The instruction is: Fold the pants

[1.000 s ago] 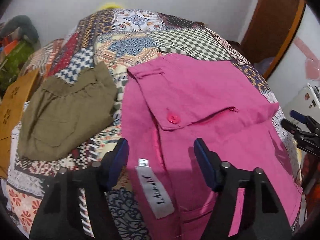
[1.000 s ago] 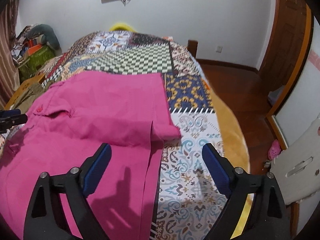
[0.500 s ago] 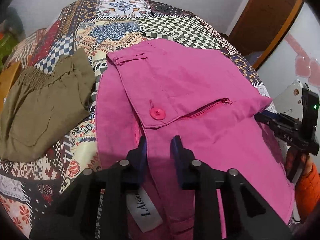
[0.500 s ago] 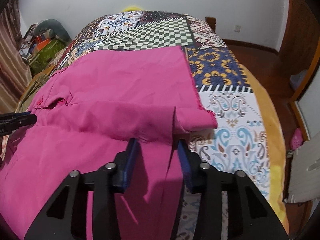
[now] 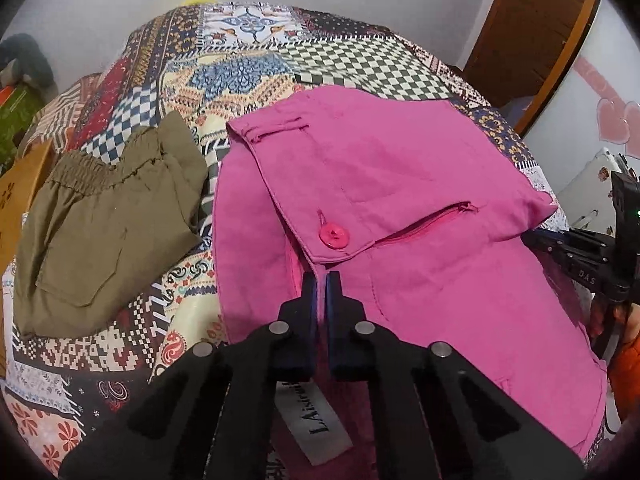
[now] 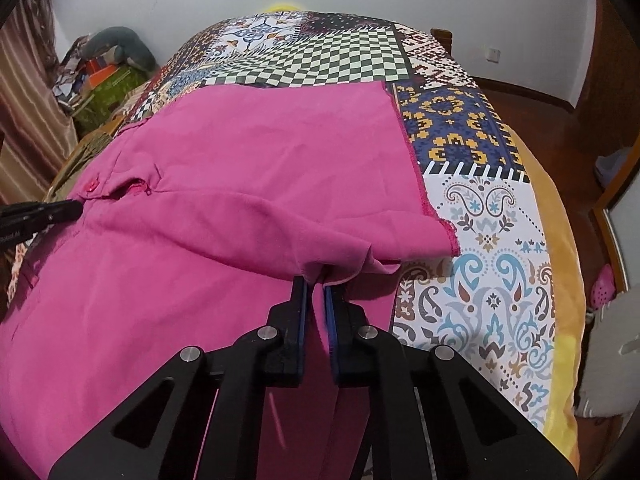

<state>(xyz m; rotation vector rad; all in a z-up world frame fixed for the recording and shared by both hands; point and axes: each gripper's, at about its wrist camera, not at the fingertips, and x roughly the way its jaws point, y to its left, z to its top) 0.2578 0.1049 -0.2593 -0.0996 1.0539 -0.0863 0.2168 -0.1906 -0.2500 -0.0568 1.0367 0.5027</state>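
Pink pants (image 5: 400, 184) lie on a patchwork bedspread (image 5: 248, 64), partly folded, with a pink button (image 5: 334, 236) and open zipper at the waist. My left gripper (image 5: 321, 280) is shut on the waistband edge just below the button. A white label (image 5: 316, 426) shows under it. In the right wrist view the pants (image 6: 224, 184) spread leftward, and my right gripper (image 6: 315, 286) is shut on the cloth by the hem end of a leg. The left gripper's tip (image 6: 44, 214) shows at the far left, the right gripper (image 5: 576, 252) at the left view's right edge.
Olive shorts (image 5: 108, 216) lie folded on the bedspread left of the pink pants. An orange board (image 5: 20, 184) stands at the bed's left edge. A wooden door (image 5: 532, 24) and wood floor (image 6: 568, 92) are to the right. Clutter (image 6: 104, 72) sits by the far left wall.
Both grippers went from wide open to shut, closing onto the pink pants: the left at the waistband, the right at the leg end. The cloth bunches slightly at the right gripper.
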